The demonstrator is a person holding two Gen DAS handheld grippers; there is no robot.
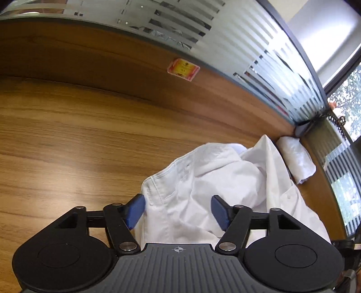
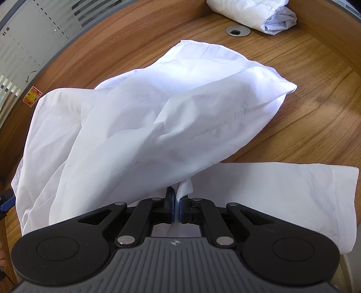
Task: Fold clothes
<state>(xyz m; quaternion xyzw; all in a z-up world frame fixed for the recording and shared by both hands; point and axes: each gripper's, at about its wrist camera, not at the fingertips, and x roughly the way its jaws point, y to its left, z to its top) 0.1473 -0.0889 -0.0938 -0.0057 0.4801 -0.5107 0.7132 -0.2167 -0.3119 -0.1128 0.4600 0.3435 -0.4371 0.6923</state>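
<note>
White cotton fills most of what I see: the shirt (image 2: pixel 158 117) lies crumpled on the wooden desk (image 2: pixel 315 126), and my right tongs (image 2: pixel 177 207) are pinched together on a bunched fold of it near its closest edge. I judge I hold that fold to anchor the cloth and lift it a little, since the fabric tents up from the pinch and drapes away toward the far side. One sleeve (image 2: pixel 293 191) lies flat on the desk, out to the right of the pinch.

My left tongs (image 1: pixel 178 210) stand apart, blue pads (image 1: pixel 135 210) either side of the shirt's seamed edge, with cloth between them but no pad pressing on it. I take it they are lined up for a second hold, so that both of my tongs can spread the shirt flat before any fold.

Around the shirt: a second white garment (image 2: pixel 252 13), already rolled into a bundle, sits well apart at the far edge of the desk, just beyond a round metal cable port (image 2: pixel 238 30). A red and yellow sticker (image 1: pixel 183 68) is stuck on the raised wooden back of the desk, under the striped glass partition (image 1: pixel 248 45). Nothing lies between my left tongs and the seam; the open desk to the left gives room to spread.
</note>
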